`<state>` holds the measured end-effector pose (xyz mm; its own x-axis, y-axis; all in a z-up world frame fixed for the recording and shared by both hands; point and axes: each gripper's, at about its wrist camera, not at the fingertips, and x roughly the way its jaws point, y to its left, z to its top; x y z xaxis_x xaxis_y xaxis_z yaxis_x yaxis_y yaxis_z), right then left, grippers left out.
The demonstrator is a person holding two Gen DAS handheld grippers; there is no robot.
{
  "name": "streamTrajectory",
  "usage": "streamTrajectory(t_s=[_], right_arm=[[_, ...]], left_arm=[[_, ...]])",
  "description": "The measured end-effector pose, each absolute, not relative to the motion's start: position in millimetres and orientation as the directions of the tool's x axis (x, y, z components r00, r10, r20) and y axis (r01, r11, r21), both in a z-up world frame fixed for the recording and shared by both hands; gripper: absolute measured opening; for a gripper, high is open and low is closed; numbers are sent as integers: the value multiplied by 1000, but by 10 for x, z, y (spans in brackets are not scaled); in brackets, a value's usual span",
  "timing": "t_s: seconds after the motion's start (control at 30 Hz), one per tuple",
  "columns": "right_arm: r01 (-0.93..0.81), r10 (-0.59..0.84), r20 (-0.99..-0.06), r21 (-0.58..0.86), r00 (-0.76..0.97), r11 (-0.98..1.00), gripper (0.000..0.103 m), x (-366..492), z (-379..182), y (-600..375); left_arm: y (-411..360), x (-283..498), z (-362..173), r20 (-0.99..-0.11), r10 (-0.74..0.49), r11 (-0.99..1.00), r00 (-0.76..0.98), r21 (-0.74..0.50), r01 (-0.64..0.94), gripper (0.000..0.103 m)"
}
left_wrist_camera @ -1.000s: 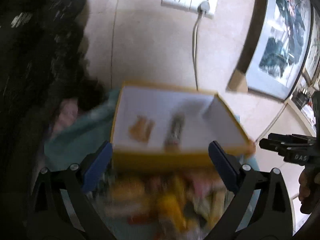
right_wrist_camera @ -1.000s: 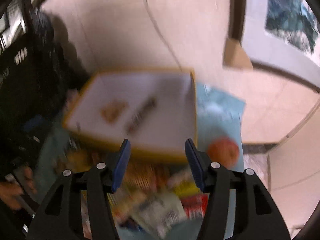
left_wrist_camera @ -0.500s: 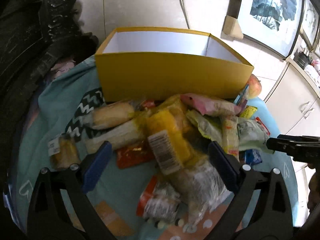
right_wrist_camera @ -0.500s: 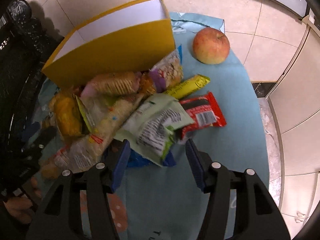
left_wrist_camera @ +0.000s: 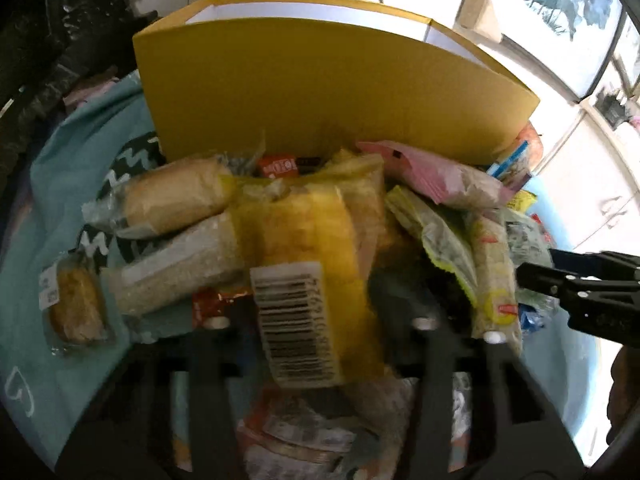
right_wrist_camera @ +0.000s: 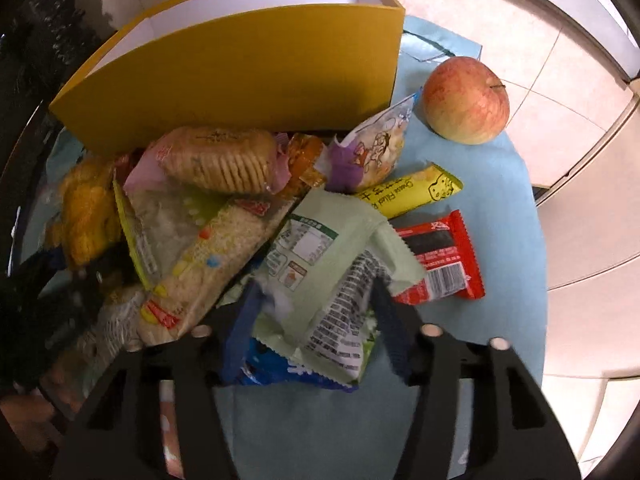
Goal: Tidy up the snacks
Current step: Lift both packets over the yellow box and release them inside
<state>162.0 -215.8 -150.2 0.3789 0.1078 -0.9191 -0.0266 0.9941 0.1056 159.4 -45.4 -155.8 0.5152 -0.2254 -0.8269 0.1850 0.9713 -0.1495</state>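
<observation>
Two grippers: both are down in the snack pile on the teal cloth [right_wrist_camera: 500, 208], each with a packet between its fingers.
Right gripper [right_wrist_camera: 308, 320]: jaws spread either side of a pale green packet [right_wrist_camera: 332, 272] that lies on a blue wrapper [right_wrist_camera: 280, 372]; the blue pads do not look pressed in, so I'd call it parted, not yet gripping.
Left gripper [left_wrist_camera: 320, 320]: blurred, fingers astride a yellow packet with a barcode label [left_wrist_camera: 304, 280]; whether they have closed on it I cannot tell.
Nearest the left gripper: a small cake in clear wrap [left_wrist_camera: 76, 308] lies apart at the cloth's left edge.
Middle of the pile: a long rice-cracker bag [right_wrist_camera: 208, 256], a red chocolate bar [right_wrist_camera: 440, 256], a yellow cheese-filled stick [right_wrist_camera: 412, 194], a sleeve of round crackers [right_wrist_camera: 220, 160], a bread roll in plastic [left_wrist_camera: 176, 196].
Behind the pile: a yellow cardboard box [right_wrist_camera: 240, 76], open at the top, white inside, its near wall touching the heap.
Far right: an apple [right_wrist_camera: 466, 100] sits on the cloth just beside the box corner.
Step in hand: by my reading, picking packets from the heap, with nearly all of the sorting yet to do.
Next move: each gripper needs to pinch only its top packet, lift it clear without dragging neighbours, then carry it over the near wall and drop it inside the box.
</observation>
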Motion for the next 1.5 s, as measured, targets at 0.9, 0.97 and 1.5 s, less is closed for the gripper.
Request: streamTrajectory(t_s=[0.9,0.97,1.5], right_arm=[[-102,315,-803,307,505,946,34,1080,-698,-2377],[-118,325,-777,313,539,942,34,1162,-499,-2374],[-195,307,-627,243,715,950,34,2484,799,-2323]], left_arm=[[-59,1000,-802,-691,-332,943,643,-247,222,41],[-76,1065,-649,-670,-335,942,662,-246,228,41],[-331,2552,496,-564,-247,969,788,-126,214,42]])
